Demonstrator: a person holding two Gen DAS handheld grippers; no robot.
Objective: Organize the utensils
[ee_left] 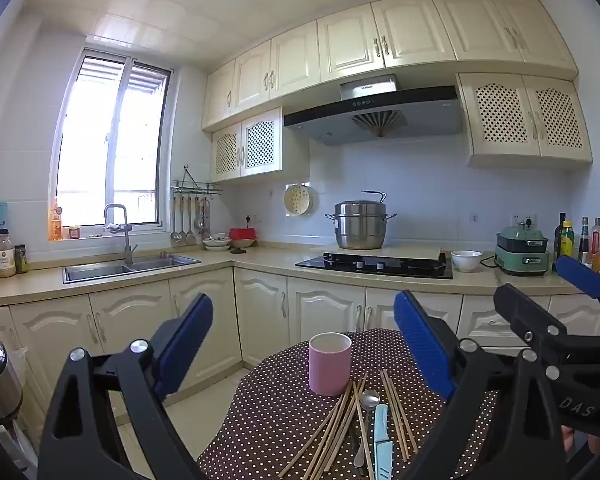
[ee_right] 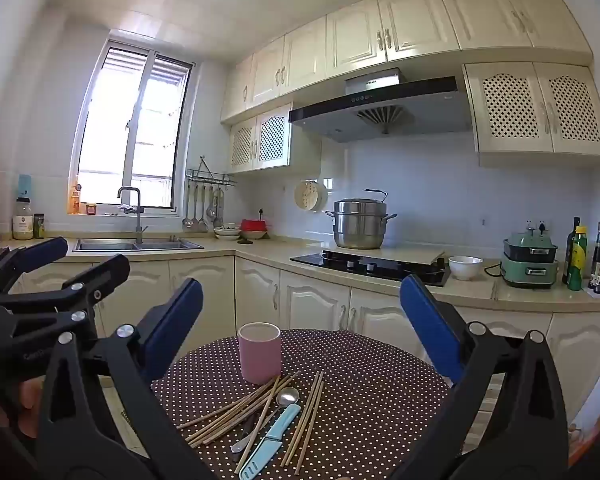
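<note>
Both grippers hang above the near edge of a small round table (ee_right: 380, 400) with jaws spread wide and nothing between them: we log the left gripper (ee_left: 304, 344) and the right gripper (ee_right: 300, 320) side by side, each visible in the other's view.

Below them lies the utensil pile. We count several wooden chopsticks (ee_right: 236, 412) fanned loosely across the brown polka-dot tablecloth (ee_left: 268, 412), some crossing each other. A metal spoon (ee_right: 286, 397) lies among them, bowl toward the pink cup (ee_right: 260, 352). Just beside the spoon rests a knife with a light-blue handle (ee_left: 381, 440), its blade end hidden at the bottom edge of the left view. A darker utensil sits under the chopsticks; we cannot tell what it is.

The pink cup stands upright just beyond the pile, near the chopstick tips.

Further out: cream base cabinets, a counter with a black cooktop (ee_left: 374, 266) carrying a steel steamer pot (ee_left: 360, 226), a white bowl (ee_right: 465, 267), a green electric cooker (ee_right: 530, 260), bottles (ee_right: 592, 256), and a double sink (ee_left: 128, 266) under the window (ee_left: 108, 168).
</note>
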